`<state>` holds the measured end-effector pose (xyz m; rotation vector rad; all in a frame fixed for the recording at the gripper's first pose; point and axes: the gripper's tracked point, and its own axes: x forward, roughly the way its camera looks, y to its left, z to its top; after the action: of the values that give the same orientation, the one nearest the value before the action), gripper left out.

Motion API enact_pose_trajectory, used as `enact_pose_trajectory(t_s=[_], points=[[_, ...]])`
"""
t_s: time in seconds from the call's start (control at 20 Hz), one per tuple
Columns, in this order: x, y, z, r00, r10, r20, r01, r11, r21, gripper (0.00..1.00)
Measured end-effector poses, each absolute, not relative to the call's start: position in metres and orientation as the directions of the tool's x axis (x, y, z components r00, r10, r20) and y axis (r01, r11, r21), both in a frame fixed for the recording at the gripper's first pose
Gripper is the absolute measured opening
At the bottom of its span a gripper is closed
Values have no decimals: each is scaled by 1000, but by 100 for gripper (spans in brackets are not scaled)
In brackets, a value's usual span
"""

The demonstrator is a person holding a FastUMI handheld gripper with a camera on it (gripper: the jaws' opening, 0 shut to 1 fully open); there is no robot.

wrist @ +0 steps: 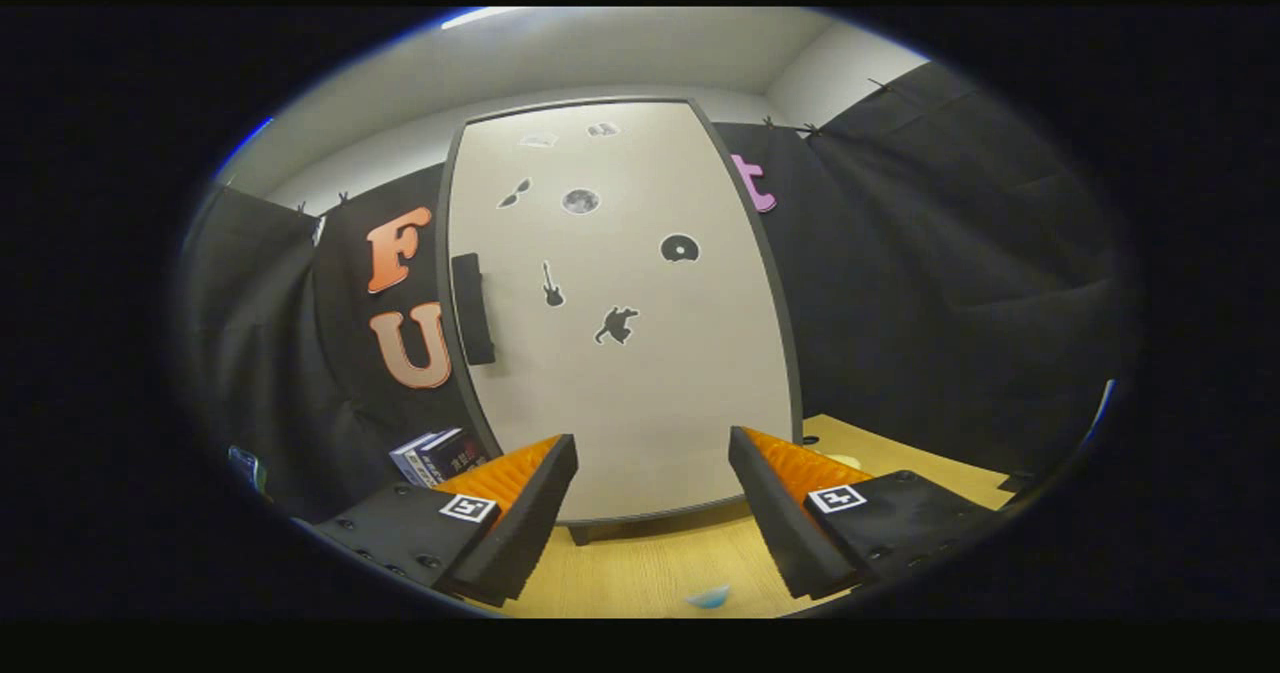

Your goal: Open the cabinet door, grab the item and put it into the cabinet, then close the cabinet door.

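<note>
A small box [440, 453] lies on the table [650, 563] at far left, just beyond the left finger, beside the cabinet's foot. The door [620, 353] is shut and stands dead ahead beyond the fingers, its handle [473, 309] a vertical bar near the door's left edge, up and left of the gripper [652, 473], so the opening move is judged to call for a reach left and upward. The fingers are wide apart, holding nothing and touching nothing.
</note>
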<state>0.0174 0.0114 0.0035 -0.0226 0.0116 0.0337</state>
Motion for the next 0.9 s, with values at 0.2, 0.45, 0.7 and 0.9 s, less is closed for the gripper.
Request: enact_pose_trajectory(t_s=[0.2,0.45,0.7,0.9], points=[[17,5,2,1000,14,1,-14,1000,-12,98],[16,-3,2,1000,-9,4,9,1000,13,98],[10,5,8,1000,-2,-2,2,999,39,98],[11,14,21,1000,6,8,-6,1000,19,98]])
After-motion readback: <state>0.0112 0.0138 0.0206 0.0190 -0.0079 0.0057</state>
